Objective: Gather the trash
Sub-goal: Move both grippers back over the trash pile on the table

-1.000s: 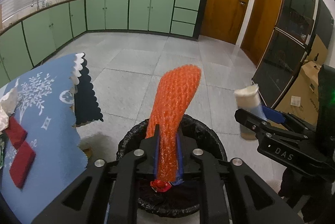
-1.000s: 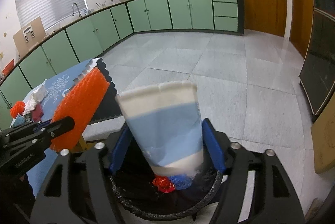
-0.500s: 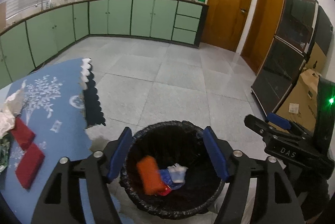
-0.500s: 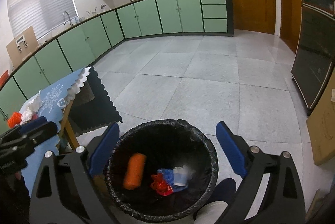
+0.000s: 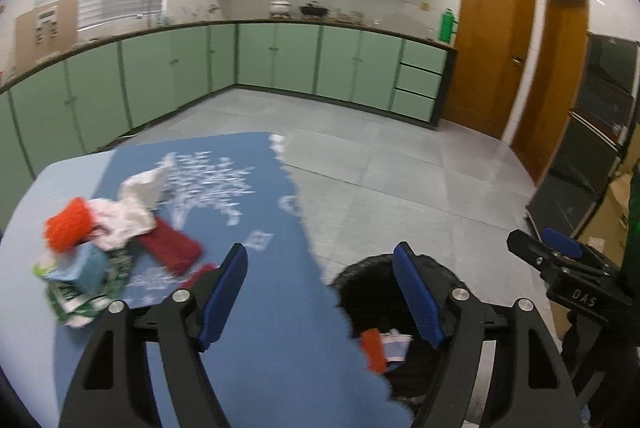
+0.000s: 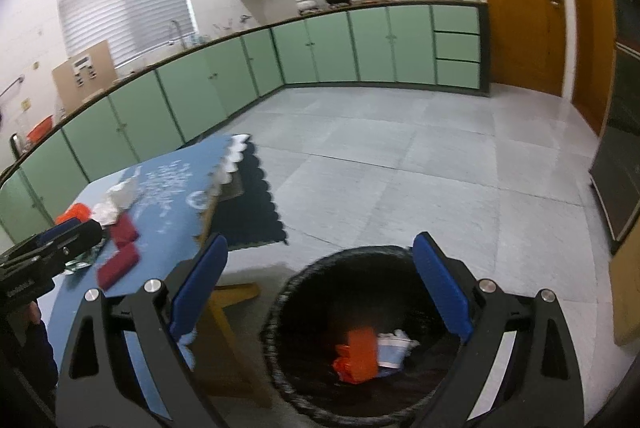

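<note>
A black-lined trash bin [image 6: 304,400] stands on the floor beside the table; it also shows in the left wrist view [image 5: 372,292]. Inside lie an orange foam sleeve [image 6: 360,348] and a blue-and-white paper cup [image 6: 392,350]. My left gripper [image 5: 320,296] is open and empty above the table's edge. My right gripper [image 6: 320,292] is open and empty above the bin. On the blue tablecloth [image 5: 260,328] lies a heap of trash: an orange net [image 5: 66,226], white crumpled paper [image 5: 136,204], red packets [image 5: 172,248] and green-white wrappers [image 5: 80,292].
Green cabinets [image 5: 280,56] line the far walls. Wooden doors [image 5: 492,40] stand at the right. A dark appliance [image 5: 592,132] and cardboard boxes [image 5: 616,208] are at the far right. Grey tiled floor [image 6: 420,156] lies beyond the bin.
Both grippers opened and dropped the orange sleeve and the paper cup into the bin. The left gripper has since swung left over the table, toward the trash heap.
</note>
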{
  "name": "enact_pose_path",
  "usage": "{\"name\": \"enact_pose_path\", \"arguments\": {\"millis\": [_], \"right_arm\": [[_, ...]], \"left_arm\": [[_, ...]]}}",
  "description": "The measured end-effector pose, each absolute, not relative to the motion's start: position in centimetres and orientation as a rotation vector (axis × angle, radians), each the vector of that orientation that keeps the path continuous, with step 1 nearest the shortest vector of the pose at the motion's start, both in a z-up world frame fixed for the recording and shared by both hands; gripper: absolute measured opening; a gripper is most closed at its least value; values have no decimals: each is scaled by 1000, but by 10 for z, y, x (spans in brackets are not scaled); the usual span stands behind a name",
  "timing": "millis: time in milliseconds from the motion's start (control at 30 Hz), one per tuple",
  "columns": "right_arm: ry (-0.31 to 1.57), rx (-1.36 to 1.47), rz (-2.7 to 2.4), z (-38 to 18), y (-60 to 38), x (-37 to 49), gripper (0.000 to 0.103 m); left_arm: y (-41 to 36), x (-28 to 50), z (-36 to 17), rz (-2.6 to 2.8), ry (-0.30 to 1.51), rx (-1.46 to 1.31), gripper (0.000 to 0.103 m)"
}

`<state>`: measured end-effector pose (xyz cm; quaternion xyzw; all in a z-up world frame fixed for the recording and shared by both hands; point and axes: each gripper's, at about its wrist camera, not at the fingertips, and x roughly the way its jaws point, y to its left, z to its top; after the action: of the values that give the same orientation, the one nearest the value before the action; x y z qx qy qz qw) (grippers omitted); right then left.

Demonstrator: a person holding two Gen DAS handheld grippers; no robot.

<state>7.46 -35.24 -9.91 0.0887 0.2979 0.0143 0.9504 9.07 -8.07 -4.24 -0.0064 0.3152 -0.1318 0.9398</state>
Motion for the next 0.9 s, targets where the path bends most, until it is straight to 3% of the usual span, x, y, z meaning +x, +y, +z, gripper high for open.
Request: {"name": "enact_pose_path", "arguments": {"millis": [900], "right_arm": [[723, -5, 420, -124, -121, 127, 91]], "left_arm": [[112, 79, -66, 127, 653, -39, 74]]}}
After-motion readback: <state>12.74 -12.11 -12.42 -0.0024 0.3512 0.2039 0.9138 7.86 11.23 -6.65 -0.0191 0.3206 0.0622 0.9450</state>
